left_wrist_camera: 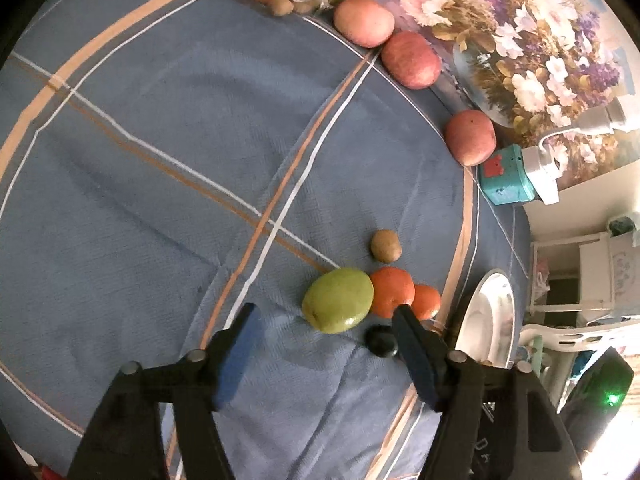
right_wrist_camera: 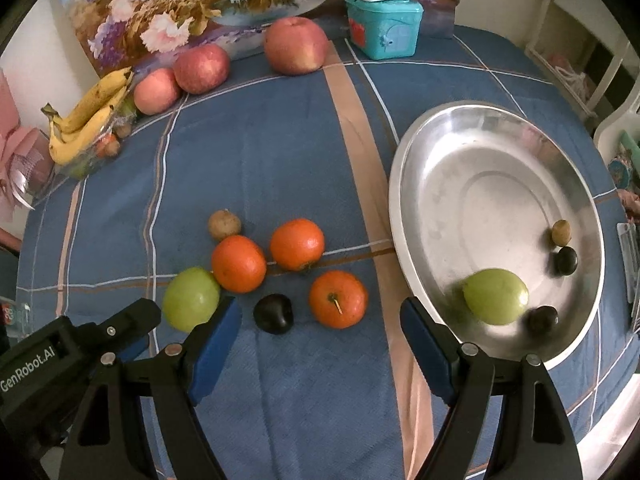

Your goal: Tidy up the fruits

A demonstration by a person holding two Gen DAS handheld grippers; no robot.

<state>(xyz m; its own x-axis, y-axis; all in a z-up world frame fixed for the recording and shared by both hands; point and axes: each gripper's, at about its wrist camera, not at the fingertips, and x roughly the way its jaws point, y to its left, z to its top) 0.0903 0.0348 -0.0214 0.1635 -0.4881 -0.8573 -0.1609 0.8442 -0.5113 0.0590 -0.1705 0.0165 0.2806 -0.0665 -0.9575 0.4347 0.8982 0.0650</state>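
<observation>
In the right wrist view, white lettering reading "GenRobot.AI" stands on the black body of the left gripper point(right_wrist_camera: 132, 316) at the lower left edge. No other lettering in either view is clear enough to read.

left gripper point(left_wrist_camera: 326, 318) jaws spread wide, right gripper point(right_wrist_camera: 320, 320) jaws spread wide, both empty

Green fruit point(right_wrist_camera: 495, 296) in steel tray point(right_wrist_camera: 416, 184); oranges point(right_wrist_camera: 297, 244) outside.
</observation>
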